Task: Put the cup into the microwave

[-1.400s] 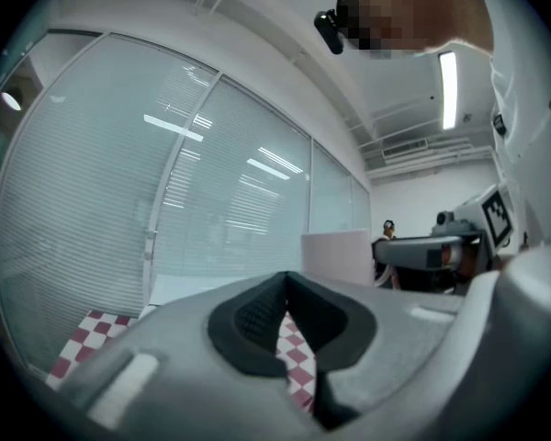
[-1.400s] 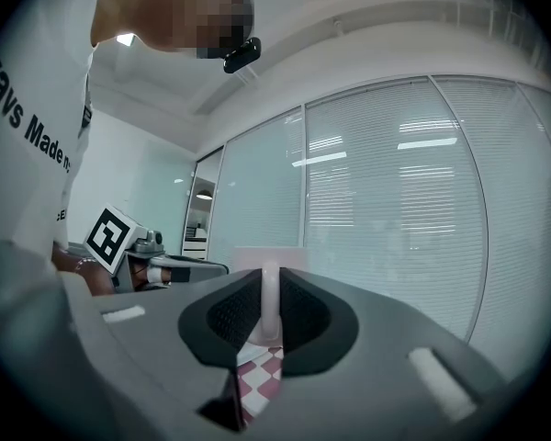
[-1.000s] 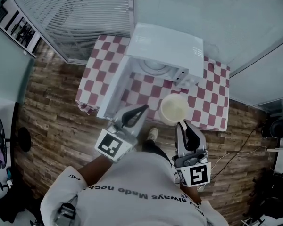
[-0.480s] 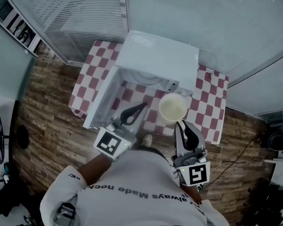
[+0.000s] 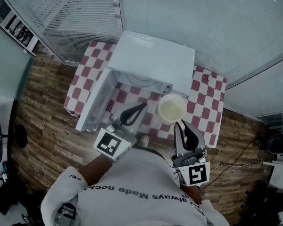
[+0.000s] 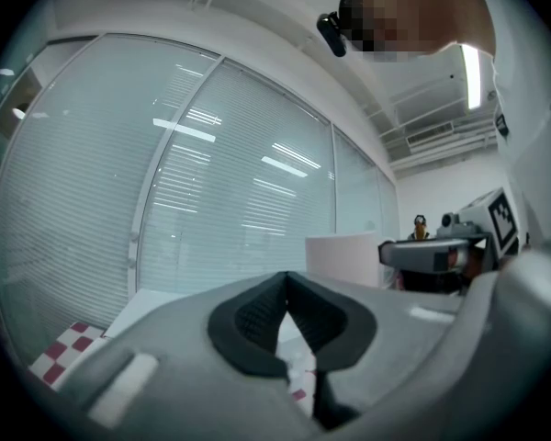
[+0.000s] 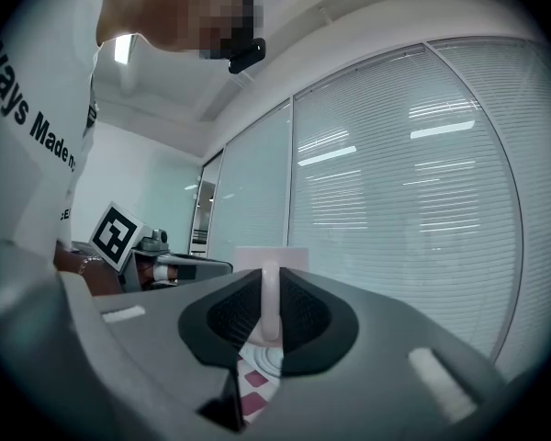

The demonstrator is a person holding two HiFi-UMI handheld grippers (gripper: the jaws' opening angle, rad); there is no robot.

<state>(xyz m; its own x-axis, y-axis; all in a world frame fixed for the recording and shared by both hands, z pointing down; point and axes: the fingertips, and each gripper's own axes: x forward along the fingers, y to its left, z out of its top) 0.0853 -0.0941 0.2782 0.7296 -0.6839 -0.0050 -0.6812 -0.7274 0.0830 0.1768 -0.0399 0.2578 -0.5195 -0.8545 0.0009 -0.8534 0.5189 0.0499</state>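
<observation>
Two hand-held grippers are seen below a white box-shaped microwave oven [image 5: 153, 62], which is set on a table covered with a red-and-white checked cloth [image 5: 205, 98]. The oven's white door [image 5: 95, 105] is swung wide open to the left, and the cavity is exposed. A cream-coloured round cup [image 5: 172, 108] is carried by the right gripper [image 5: 181, 124], whose black ribbed jaws are closed on the cup's thin upright handle, as shown in the right gripper view. The cup is held upright with its mouth upward, outside the oven, in the air just in front of the oven's right front corner and over the checked cloth. The left gripper [image 5: 140, 108] is held in front of the open cavity, beside the cup and clear of it; its jaws are brought together at the tips with nothing between them. Wood-patterned plank flooring [image 5: 42, 112] is visible around the table, and glass walls fitted with horizontal white blinds [image 5: 61, 13] are visible behind the oven.
</observation>
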